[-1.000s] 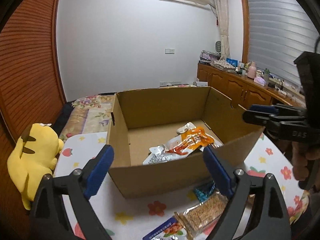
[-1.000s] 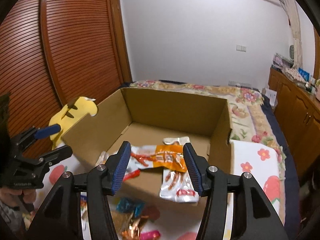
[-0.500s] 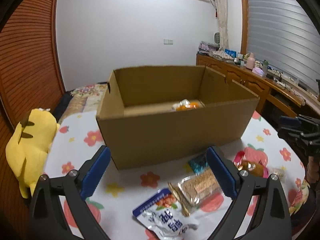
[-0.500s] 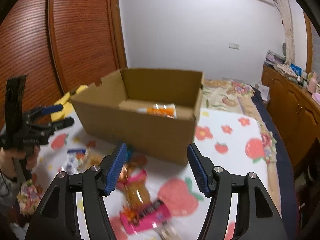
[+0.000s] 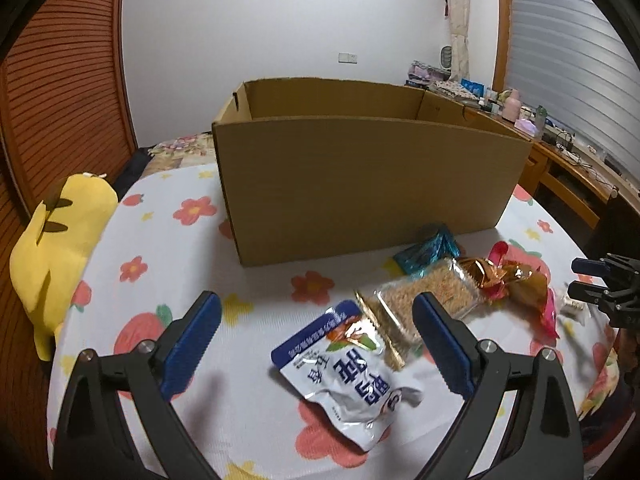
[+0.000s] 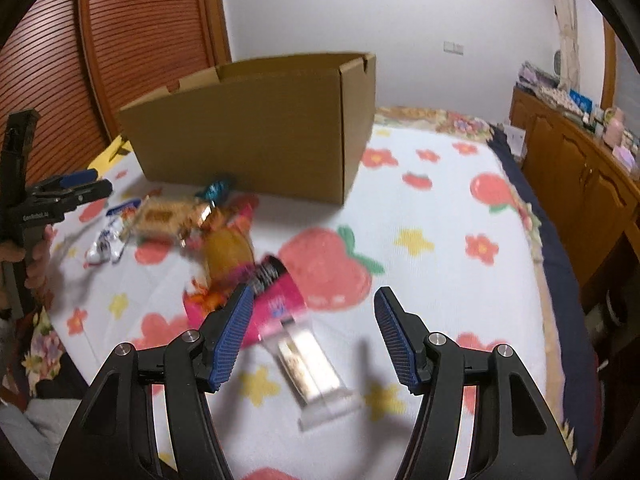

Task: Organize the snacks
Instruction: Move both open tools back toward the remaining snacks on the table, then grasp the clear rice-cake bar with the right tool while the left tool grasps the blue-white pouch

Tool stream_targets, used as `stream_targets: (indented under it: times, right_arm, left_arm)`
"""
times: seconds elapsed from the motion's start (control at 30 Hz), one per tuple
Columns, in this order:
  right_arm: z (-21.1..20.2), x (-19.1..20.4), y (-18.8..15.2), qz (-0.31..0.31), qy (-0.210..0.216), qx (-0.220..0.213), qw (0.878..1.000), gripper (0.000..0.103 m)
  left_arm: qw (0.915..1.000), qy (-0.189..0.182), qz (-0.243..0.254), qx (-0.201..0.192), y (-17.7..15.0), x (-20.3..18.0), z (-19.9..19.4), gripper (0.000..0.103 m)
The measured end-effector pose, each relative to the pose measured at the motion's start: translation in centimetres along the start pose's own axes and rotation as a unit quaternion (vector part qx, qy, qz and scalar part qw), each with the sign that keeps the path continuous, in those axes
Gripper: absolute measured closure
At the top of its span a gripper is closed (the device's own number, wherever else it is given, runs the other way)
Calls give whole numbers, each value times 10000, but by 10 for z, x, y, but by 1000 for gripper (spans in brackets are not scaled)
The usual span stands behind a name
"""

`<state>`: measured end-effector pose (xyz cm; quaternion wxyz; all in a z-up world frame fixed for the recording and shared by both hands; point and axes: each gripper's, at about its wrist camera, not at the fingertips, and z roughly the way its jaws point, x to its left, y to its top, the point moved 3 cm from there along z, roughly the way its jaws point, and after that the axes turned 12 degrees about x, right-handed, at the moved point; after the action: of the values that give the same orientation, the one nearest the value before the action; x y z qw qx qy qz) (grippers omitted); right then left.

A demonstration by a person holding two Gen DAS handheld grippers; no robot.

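A brown cardboard box (image 5: pixel 360 184) (image 6: pixel 260 120) stands on the flowered tablecloth, and its inside is hidden from both views. In front of it lie a white and blue pouch (image 5: pixel 348 364) (image 6: pixel 108 240), a clear pack of brown crackers (image 5: pixel 424 300) (image 6: pixel 168 216), a teal wrapper (image 5: pixel 428 248), a gold-orange packet (image 5: pixel 516 280) (image 6: pixel 228 252), a pink packet (image 6: pixel 276 300) and a clear-wrapped bar (image 6: pixel 312 364). My left gripper (image 5: pixel 316 300) hangs open over the pouch. My right gripper (image 6: pixel 315 292) is open above the bar and touches nothing.
A yellow plush toy (image 5: pixel 60 232) leans at the table's left edge. Wooden cabinets (image 6: pixel 580 168) run along the right wall, past the table's right edge. A slatted wooden door (image 6: pixel 140 40) stands behind the box. A hand (image 6: pixel 36 252) holds the left gripper's handle.
Both grippers have dropped and drawn back from above the box to the snacks in front of it. The box's contents have passed out of sight. The right jaws stand slightly wider.
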<state>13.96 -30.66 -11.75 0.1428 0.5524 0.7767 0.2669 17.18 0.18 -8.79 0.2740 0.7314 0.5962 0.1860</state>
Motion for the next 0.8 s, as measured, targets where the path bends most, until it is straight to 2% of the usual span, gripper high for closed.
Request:
stream_targets:
  times: [0.27,0.7,0.73,0.8]
  right_arm:
    - [6,-6,-20,51,-24,150,9999,39]
    - [11,2,-27,-136,-198,242,9994,39]
    - [12,3,-27,-157,-217,249,9993,41]
    - [12,4,-27,-227,-279,238,9991,53]
  left_arm:
    - [9999,8,-9,114,-7,3,5,6]
    - [9995,56,78,287,-21,-1,13,6]
    - [9995,48,79,305,-21,-1,13,6]
    - [9993,51,73,352,-21,-1,14,6]
